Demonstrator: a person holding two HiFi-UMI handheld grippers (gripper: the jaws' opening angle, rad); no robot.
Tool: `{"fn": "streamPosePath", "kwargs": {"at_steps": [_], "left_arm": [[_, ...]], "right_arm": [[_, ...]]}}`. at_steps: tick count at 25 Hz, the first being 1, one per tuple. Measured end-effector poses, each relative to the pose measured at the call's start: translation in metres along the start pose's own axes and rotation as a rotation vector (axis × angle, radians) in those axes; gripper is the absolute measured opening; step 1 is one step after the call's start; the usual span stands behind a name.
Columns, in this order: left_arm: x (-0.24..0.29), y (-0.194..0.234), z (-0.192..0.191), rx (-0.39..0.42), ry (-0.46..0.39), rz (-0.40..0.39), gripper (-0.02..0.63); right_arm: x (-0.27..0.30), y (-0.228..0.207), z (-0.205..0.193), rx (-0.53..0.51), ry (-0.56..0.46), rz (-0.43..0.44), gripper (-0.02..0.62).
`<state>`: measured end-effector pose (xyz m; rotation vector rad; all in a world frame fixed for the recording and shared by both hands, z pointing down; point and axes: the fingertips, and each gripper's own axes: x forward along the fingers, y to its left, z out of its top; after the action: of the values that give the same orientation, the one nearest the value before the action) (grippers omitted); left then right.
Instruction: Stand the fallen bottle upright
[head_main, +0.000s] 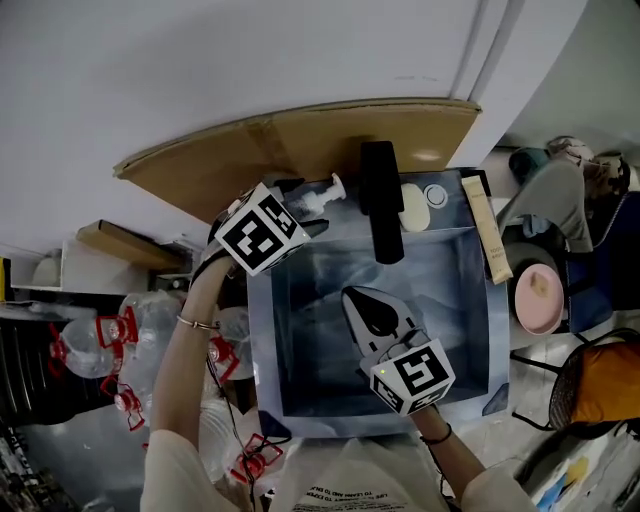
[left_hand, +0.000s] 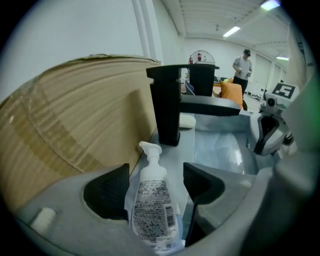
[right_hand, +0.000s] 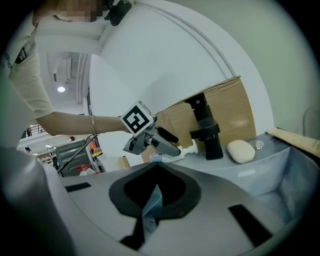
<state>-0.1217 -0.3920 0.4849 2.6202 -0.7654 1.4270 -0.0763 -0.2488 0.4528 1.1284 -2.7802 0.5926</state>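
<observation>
A white pump bottle (head_main: 318, 198) lies on its side on the sink's (head_main: 262, 340) back left ledge, just left of the black faucet (head_main: 380, 200). In the left gripper view the bottle (left_hand: 152, 205) lies lengthwise between the two jaws, pump head towards the faucet (left_hand: 167, 105). My left gripper (left_hand: 156, 170) is open, one jaw on each side of the bottle, with narrow gaps. From the head view, this left gripper (head_main: 310, 208) sits over the ledge. My right gripper (head_main: 360, 298) hangs over the basin, shut and empty; its own view has the tips (right_hand: 154, 167) meeting.
A cardboard sheet (head_main: 300, 140) leans behind the sink. A white soap bar (head_main: 413, 208) and a round plug (head_main: 436, 195) lie right of the faucet. A pink plate (head_main: 540, 290) sits at the right. Several clear bottles with red caps (head_main: 100, 340) lie left of the sink.
</observation>
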Motion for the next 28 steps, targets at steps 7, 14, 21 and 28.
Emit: {"fn": "streamPosePath", "kwargs": {"at_steps": [7, 14, 21, 28], "left_arm": [[0.019, -0.002, -0.009, 0.019, 0.091, -0.092, 0.337], [0.032, 0.000, -0.021, -0.001, 0.134, -0.138, 0.337], [0.039, 0.000, -0.023, 0.001, 0.148, -0.161, 0.336], [0.039, -0.008, -0.021, 0.040, 0.160, -0.207, 0.267]], "right_arm": [[-0.004, 0.000, -0.011, 0.025, 0.007, -0.013, 0.005], [-0.005, 0.004, -0.020, 0.048, 0.022, -0.022, 0.003], [-0.005, 0.002, -0.024, 0.065, 0.025, -0.033, 0.003], [-0.006, -0.001, -0.023, 0.069, 0.018, -0.037, 0.003]]}}
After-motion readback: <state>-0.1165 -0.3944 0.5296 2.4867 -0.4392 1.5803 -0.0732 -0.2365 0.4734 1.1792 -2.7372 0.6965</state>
